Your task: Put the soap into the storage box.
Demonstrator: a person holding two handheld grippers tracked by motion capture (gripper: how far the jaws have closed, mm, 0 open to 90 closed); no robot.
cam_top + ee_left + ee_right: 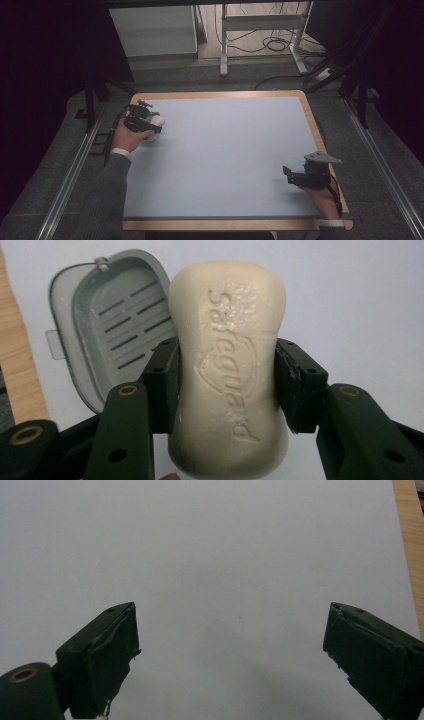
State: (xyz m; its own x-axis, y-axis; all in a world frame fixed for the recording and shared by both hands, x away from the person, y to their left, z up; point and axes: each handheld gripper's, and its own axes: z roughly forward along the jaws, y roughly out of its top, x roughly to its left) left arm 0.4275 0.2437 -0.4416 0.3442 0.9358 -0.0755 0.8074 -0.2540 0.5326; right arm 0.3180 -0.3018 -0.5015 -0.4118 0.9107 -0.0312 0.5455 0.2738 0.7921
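Looks like a lab or test room, not anyone's home: a wood-edged table [220,95] with a plain pale-blue top, dark curtains on both sides, metal rails [70,175] on grey carpet, and loose cables [270,45] under a white desk frame [260,30] behind.

Grey sleeves with white cuffs; each black claw [225,390] has brass-ringed screw holes.
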